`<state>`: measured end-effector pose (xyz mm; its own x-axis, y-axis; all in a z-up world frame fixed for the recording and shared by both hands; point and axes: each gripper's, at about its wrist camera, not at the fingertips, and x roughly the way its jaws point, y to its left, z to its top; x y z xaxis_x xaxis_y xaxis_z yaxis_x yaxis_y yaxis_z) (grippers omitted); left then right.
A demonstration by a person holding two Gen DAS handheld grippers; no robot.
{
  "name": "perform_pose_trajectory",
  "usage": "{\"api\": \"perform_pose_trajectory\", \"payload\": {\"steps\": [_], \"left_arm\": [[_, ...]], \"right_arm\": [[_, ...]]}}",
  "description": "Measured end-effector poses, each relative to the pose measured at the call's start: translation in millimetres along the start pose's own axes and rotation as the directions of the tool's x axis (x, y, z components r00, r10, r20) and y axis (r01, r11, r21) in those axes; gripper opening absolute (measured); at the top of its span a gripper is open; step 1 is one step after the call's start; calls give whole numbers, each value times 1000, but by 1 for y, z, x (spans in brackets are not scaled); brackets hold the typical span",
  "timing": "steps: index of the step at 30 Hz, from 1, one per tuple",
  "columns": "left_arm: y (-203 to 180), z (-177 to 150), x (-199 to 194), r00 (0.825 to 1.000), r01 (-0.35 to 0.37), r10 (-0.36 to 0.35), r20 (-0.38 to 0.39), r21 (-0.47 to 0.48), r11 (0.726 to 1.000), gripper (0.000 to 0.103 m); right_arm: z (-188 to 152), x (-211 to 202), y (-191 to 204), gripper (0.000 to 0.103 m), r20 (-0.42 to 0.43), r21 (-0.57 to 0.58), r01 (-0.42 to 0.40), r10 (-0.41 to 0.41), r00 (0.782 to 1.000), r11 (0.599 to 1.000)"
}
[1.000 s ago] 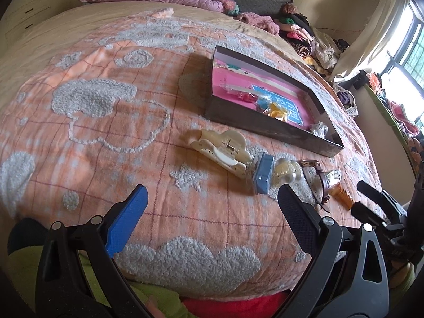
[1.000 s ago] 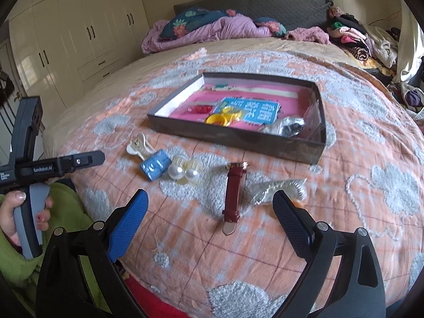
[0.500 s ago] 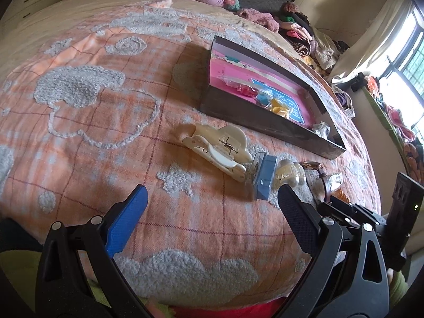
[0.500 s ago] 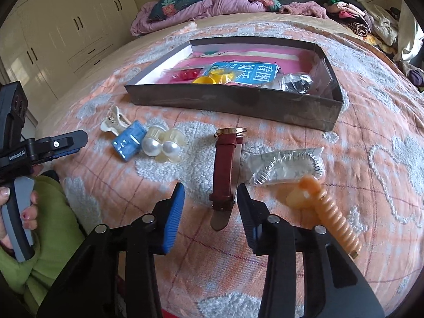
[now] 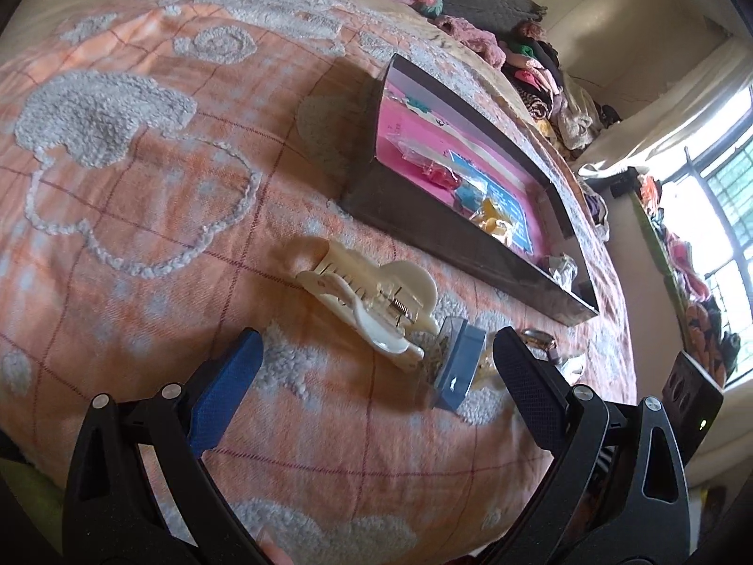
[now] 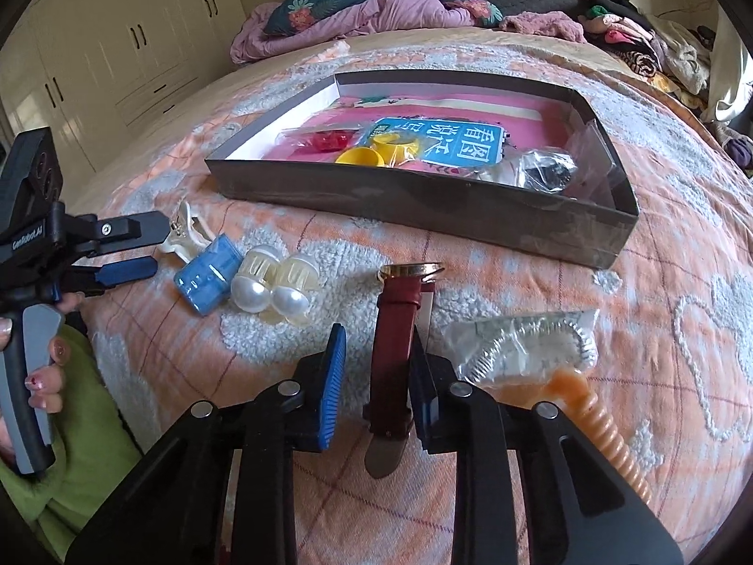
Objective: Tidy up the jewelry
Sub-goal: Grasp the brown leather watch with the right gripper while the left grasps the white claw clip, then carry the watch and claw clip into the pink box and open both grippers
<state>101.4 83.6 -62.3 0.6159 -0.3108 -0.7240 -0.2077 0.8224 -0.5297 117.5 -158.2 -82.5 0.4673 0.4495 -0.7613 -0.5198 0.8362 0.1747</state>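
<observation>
A dark red watch point(image 6: 394, 329) lies on the orange bedspread, its strap running toward me. My right gripper point(image 6: 376, 336) straddles the strap and its jaws are closing. The right pad point(image 6: 420, 376) sits against the strap, while a gap remains at the blue left pad point(image 6: 332, 376). My left gripper point(image 5: 376, 343) is open and hovers low over the near end of a cream hair claw point(image 5: 372, 292). A small blue box point(image 5: 459, 367) lies beside the claw. The left gripper point(image 6: 141, 249) also shows at the left edge of the right wrist view.
A dark shallow box point(image 6: 423, 207) with a pink floor holds yellow rings point(image 6: 372, 153) and bagged items. Near the watch lie two pearl pieces point(image 6: 273, 285), a clear bag with a silver chain point(image 6: 532, 339) and an orange spiral tie point(image 6: 602, 423). Clothes are piled at the bed's far right.
My right gripper came down over the watch, and its jaws narrowed from wide open to close around the strap. My left gripper sank closer to the hair claw and rolled.
</observation>
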Motion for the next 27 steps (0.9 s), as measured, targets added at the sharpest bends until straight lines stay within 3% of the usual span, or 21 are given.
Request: {"api": "perform_pose_trajectory", "payload": {"steps": [12, 17, 18, 25, 27], "left_arm": [[-9, 12, 19, 1000, -26, 26, 11, -19, 999, 90], [-12, 12, 25, 996, -82, 82, 24, 16, 997, 60], [-12, 13, 24, 995, -95, 94, 32, 23, 995, 46], [-12, 13, 15, 997, -64, 62, 53, 49, 997, 31], [-14, 13, 8, 997, -52, 48, 64, 61, 997, 31]], "right_arm": [[5, 9, 3, 13, 10, -20, -5, 5, 1000, 1000], [6, 8, 3, 11, 25, -30, -12, 13, 1000, 999], [6, 8, 2, 11, 26, -29, -14, 15, 1000, 999], [6, 0, -1, 11, 56, -16, -38, 39, 998, 999], [6, -6, -1, 11, 74, -17, -45, 46, 996, 999]]}}
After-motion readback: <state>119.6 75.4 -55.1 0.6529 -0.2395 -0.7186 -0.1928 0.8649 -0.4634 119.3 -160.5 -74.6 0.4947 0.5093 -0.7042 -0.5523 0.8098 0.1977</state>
